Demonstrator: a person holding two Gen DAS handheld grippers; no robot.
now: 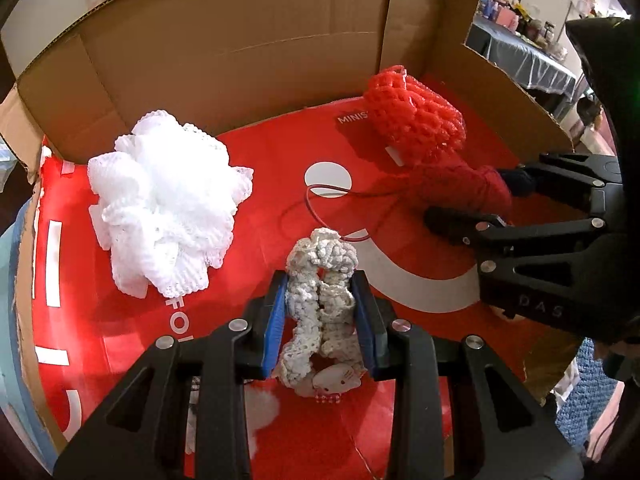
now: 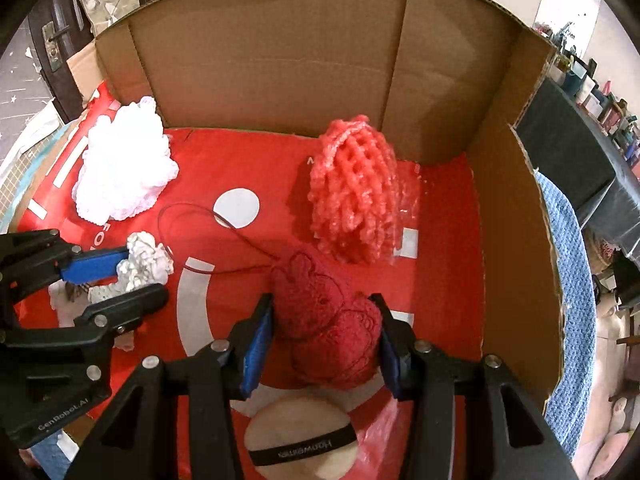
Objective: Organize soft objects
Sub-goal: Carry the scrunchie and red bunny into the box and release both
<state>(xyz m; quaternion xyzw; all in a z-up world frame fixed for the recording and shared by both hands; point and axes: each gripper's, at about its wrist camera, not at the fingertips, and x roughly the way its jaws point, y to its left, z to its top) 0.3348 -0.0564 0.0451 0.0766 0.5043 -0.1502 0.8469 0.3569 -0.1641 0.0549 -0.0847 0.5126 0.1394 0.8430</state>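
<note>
**A:** Inside an open brown cardboard box (image 2: 280,52) with a red printed floor, what does the left gripper (image 1: 322,316) carry?

**B:** Its blue-padded fingers (image 1: 276,328) are clenched on a cream crocheted yarn piece (image 1: 320,280); the pads press it on both sides. In the left wrist view the yarn stands between the jaws at about 6 o'clock, with a small white cat-face charm (image 1: 336,380) under its near end.

**A:** And the right gripper (image 2: 326,332)?

**B:** It grasps a dark red crocheted yarn piece (image 2: 324,320), blue pads pressing both flanks, low in the box at 6 o'clock of the right wrist view. A thin red cord (image 2: 208,216) loops from that yarn towards 10 o'clock, across a white circle printed on the floor.

**A:** Where do the other soft things lie?

**B:** A fluffy white mesh bath pouf (image 1: 164,208) sits at 9 o'clock in the left wrist view, near the box's left edge and well apart from both grippers. A coral-red foam net sleeve (image 2: 356,192) lies at about 1 o'clock in the right wrist view, close to the back wall, just beyond the dark red yarn.

**A:** Anything nearer the camera?

**B:** A round beige powder puff with a black band (image 2: 300,440) rests on the floor at 6 o'clock, just below the right gripper's jaws. A blue knitted cloth (image 2: 568,280) hangs outside the right wall, at 3 o'clock.
</note>
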